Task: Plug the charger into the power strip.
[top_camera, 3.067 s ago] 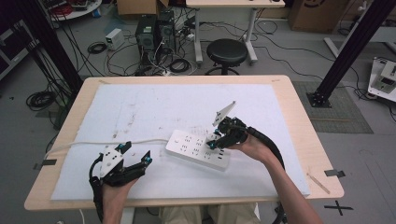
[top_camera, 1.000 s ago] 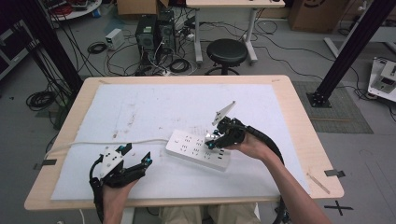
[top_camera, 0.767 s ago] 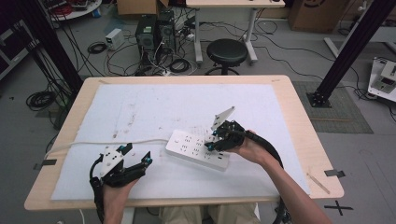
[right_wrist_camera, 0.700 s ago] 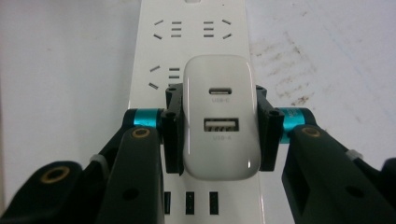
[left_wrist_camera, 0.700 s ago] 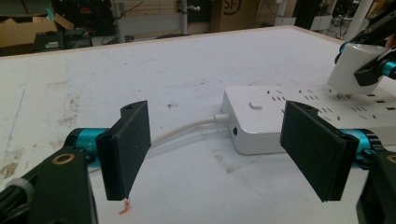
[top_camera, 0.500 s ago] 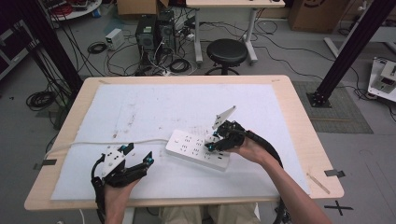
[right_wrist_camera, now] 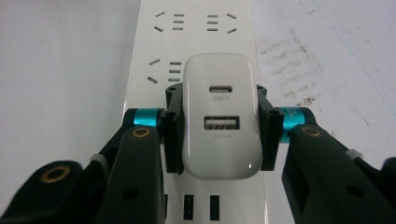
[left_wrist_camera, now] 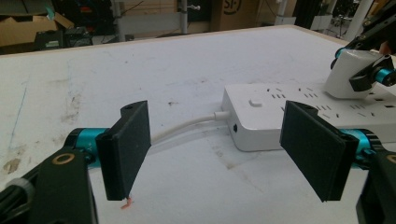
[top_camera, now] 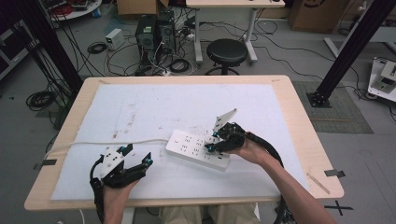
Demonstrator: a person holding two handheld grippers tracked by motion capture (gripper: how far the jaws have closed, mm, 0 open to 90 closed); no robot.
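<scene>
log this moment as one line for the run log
right gripper: shut on usb charger, charger over power strip | left gripper: open, off the strip | strip cable: attached

Across the earlier high views and this one, the changes are small. The left gripper (top_camera: 140,161), held in the lower left of the frame, has crept a touch toward the right and slightly up the frame, so its open jaws now sit a little nearer the near end of the white power strip (top_camera: 198,149). The right gripper (top_camera: 215,141), just right of centre, has edged slightly to the lower left and settled closer onto the strip, its jaws clamped on the white USB charger (right_wrist_camera: 221,114); its grey plate (top_camera: 225,119) has tipped a little with that move. The strip's place on the table looks about the same
</scene>
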